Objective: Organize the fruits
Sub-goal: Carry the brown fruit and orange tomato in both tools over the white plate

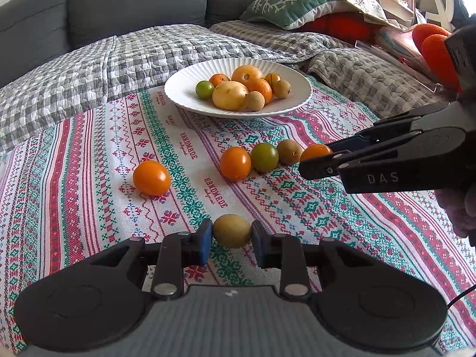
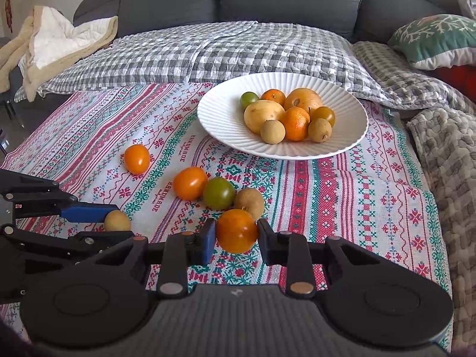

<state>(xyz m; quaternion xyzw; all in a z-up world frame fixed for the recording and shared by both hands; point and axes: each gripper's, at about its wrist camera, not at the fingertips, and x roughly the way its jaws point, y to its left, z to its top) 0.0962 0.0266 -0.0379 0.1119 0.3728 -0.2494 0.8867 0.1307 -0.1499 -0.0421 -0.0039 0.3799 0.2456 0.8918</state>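
Fingers [image 2: 210, 239] around orange tomato [image 2: 236, 230]

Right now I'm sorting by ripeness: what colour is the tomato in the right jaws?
Orange tomato, clearest in the right wrist view.

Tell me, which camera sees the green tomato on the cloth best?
The right wrist view: the green tomato sits close and whole there, touching an orange tomato. The left wrist view also shows the green tomato, but farther off and smaller.
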